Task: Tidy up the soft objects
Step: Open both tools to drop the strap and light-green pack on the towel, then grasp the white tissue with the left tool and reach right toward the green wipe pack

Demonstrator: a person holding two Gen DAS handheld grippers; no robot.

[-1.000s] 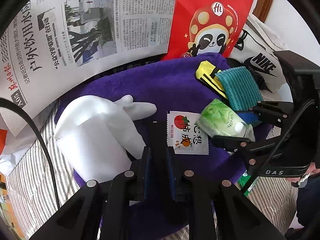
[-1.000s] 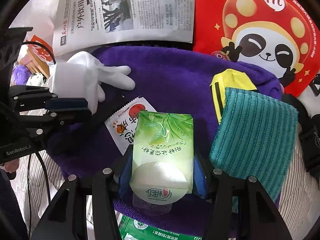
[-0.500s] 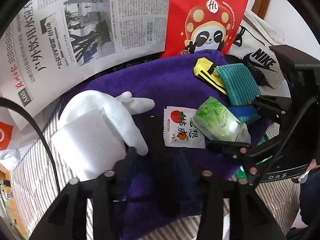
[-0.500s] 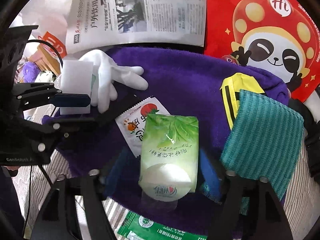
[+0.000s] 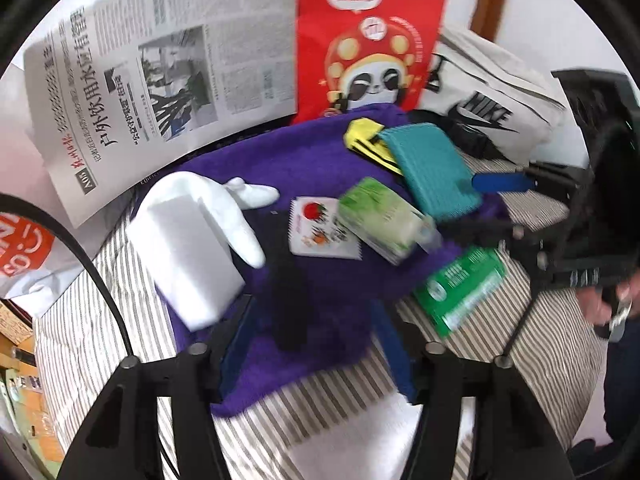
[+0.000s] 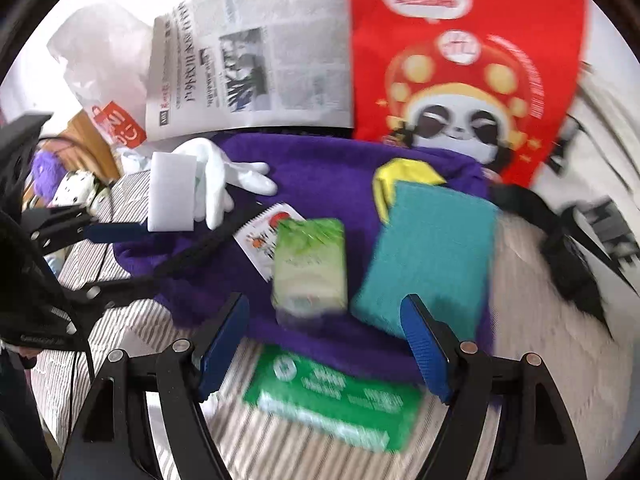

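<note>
A purple towel (image 5: 316, 168) (image 6: 320, 168) lies on a striped bed. On it lie a white glove (image 5: 224, 204) (image 6: 224, 180), a white sponge block (image 5: 184, 256) (image 6: 172, 192), a black strap (image 5: 286, 280), a tomato sachet (image 5: 316, 232) (image 6: 260, 236), a light green tissue pack (image 5: 380, 220) (image 6: 310, 264), a teal cloth (image 5: 432, 172) (image 6: 428, 256) and a yellow item (image 5: 362, 136) (image 6: 404, 176). My left gripper (image 5: 316, 344) is open and empty over the towel's near edge. My right gripper (image 6: 324, 344) is open and empty, just behind the tissue pack.
A dark green packet (image 5: 460, 288) (image 6: 332, 404) lies on the striped sheet (image 5: 340, 420) off the towel's edge. A newspaper (image 5: 168, 76) and a red panda bag (image 5: 368, 40) stand behind. A white Nike bag (image 5: 488, 92) lies at the right.
Both grippers opened and pulled back. The right one let go of the light green tissue pack, which now lies on the towel. The left one released the black strap.
</note>
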